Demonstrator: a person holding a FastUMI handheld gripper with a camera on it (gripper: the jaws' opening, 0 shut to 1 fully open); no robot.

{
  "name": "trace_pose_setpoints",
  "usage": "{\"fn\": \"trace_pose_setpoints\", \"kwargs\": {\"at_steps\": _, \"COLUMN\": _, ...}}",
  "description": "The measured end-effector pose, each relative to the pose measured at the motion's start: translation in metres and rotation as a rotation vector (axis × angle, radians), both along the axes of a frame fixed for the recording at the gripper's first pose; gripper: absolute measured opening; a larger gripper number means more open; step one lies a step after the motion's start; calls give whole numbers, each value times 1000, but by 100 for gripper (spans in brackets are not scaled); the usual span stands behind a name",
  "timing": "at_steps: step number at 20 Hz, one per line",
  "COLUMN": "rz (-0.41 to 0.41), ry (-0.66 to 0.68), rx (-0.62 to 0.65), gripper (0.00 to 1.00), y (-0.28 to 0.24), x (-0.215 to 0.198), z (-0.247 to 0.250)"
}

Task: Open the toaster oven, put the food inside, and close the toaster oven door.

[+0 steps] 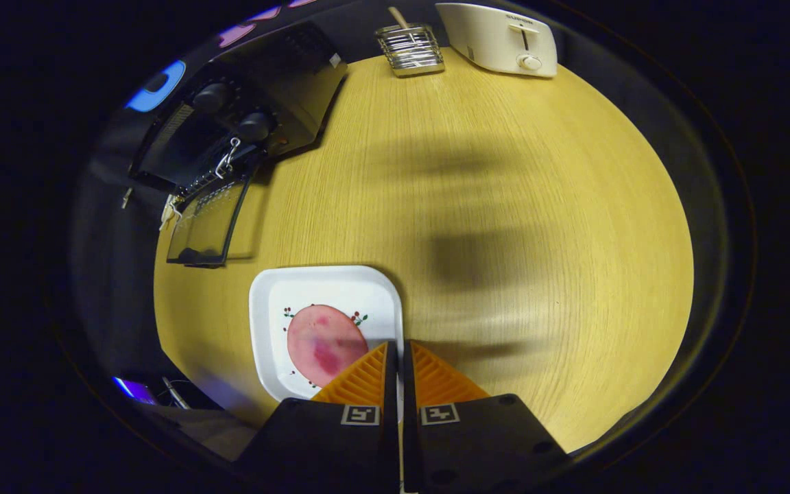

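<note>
Pinching the rim of a white plate [326, 288] at lower centre, the hand-held gripper [398, 353] has its fingers closed on it, carrying pink food [323, 343]. Upper left, the toaster oven [244, 116] stands on the counter [505, 206], door [206, 226] dropped open, apparently ready for loading.

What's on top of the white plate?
A round pink slice of food lies on the white plate. The gripper, fingers nearly closed over the plate's near rim, covers part of both.

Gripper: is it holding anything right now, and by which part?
The gripper grips the white plate by its near right rim, fingers closed on the edge.
</note>
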State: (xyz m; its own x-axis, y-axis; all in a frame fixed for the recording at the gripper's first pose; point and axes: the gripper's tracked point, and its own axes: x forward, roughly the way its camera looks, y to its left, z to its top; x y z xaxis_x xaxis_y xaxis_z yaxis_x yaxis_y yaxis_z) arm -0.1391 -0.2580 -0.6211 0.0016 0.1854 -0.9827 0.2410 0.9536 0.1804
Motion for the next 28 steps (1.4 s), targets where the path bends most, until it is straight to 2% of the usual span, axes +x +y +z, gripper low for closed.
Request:
{"fn": "trace_pose_setpoints", "kwargs": {"at_steps": 3, "rz": -100, "ry": 38, "rx": 147, "gripper": 6, "y": 6, "x": -5, "z": 0}}
{"fn": "trace_pose_setpoints", "kwargs": {"at_steps": 7, "rz": -316, "ry": 62, "rx": 337, "gripper": 7, "y": 28, "x": -25, "z": 14}}
{"fn": "trace_pose_setpoints", "kwargs": {"at_steps": 9, "rz": -412, "ry": 39, "rx": 371, "gripper": 8, "y": 35, "x": -35, "z": 19}}
{"fn": "trace_pose_setpoints", "kwargs": {"at_steps": 13, "rz": -538, "ry": -56, "rx": 425, "gripper": 8, "y": 61, "x": -45, "z": 58}}
{"fn": "trace_pose_setpoints", "kwargs": {"at_steps": 16, "rz": -704, "ry": -184, "rx": 510, "gripper": 8, "y": 103, "x": -16, "z": 94}}
{"fn": "trace_pose_setpoints", "kwargs": {"at_steps": 18, "rz": -806, "ry": -233, "rx": 546, "gripper": 8, "y": 135, "x": 9, "z": 97}}
{"fn": "trace_pose_setpoints", "kwargs": {"at_steps": 20, "rz": -850, "ry": -249, "rx": 521, "gripper": 8, "y": 161, "x": 29, "z": 87}}
{"fn": "trace_pose_setpoints", "kwargs": {"at_steps": 23, "rz": -873, "ry": -253, "rx": 464, "gripper": 8, "y": 195, "x": 62, "z": 66}}
{"fn": "trace_pose_setpoints", "kwargs": {"at_steps": 25, "rz": -933, "ry": -290, "rx": 450, "gripper": 8, "y": 211, "x": 93, "z": 61}}
{"fn": "trace_pose_setpoints", "kwargs": {"at_steps": 28, "rz": -1074, "ry": -340, "rx": 415, "gripper": 8, "y": 222, "x": 138, "z": 53}}
